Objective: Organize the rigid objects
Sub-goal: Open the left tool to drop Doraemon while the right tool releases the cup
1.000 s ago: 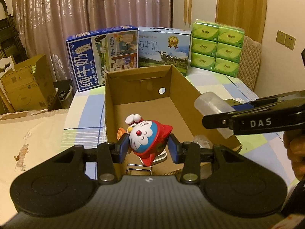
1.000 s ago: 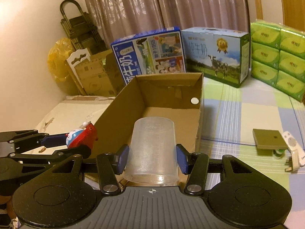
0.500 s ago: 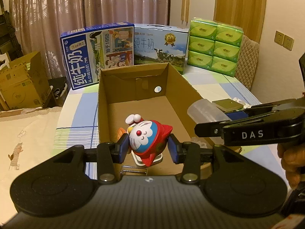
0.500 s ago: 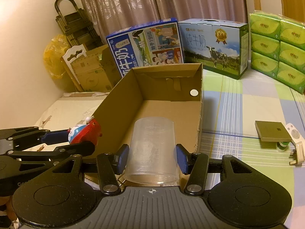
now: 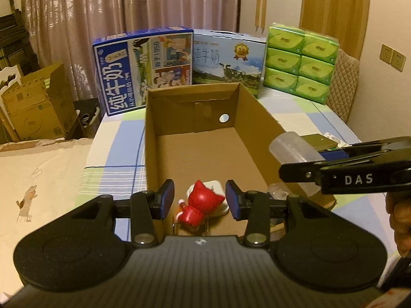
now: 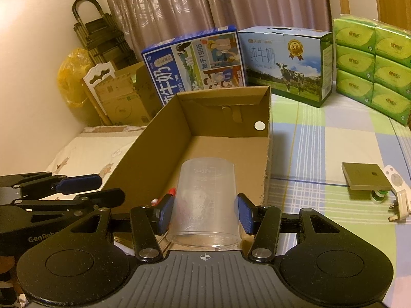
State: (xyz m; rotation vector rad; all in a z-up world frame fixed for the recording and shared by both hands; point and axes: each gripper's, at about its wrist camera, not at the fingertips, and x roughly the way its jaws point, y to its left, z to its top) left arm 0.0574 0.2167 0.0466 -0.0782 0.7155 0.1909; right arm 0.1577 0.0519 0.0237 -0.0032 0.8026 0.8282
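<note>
An open cardboard box [image 5: 257, 107] [image 6: 159, 125] sits on the checked tablecloth. My left gripper [image 5: 200, 200] is open above the box's near end. The red and blue cat figure [image 5: 199, 205] lies between its fingers, apart from both pads, down in the box on a white item. My right gripper [image 6: 204, 209] is shut on a clear plastic measuring cup [image 6: 205, 202] and holds it over the box's near right part. The cup [image 5: 292, 151] and right gripper also show at the right of the left wrist view.
Two milk cartons [image 5: 146, 69] [image 6: 285, 61] and a stack of green tissue packs [image 5: 300, 61] stand behind the box. A small olive box [image 6: 366, 177] and a white plug [image 6: 398, 197] lie on the cloth to the right. Cardboard boxes [image 5: 33, 105] stand at left.
My left gripper has opened and let go of the cat figure, which has dropped into the box and tipped over. My right gripper still holds the cup.
</note>
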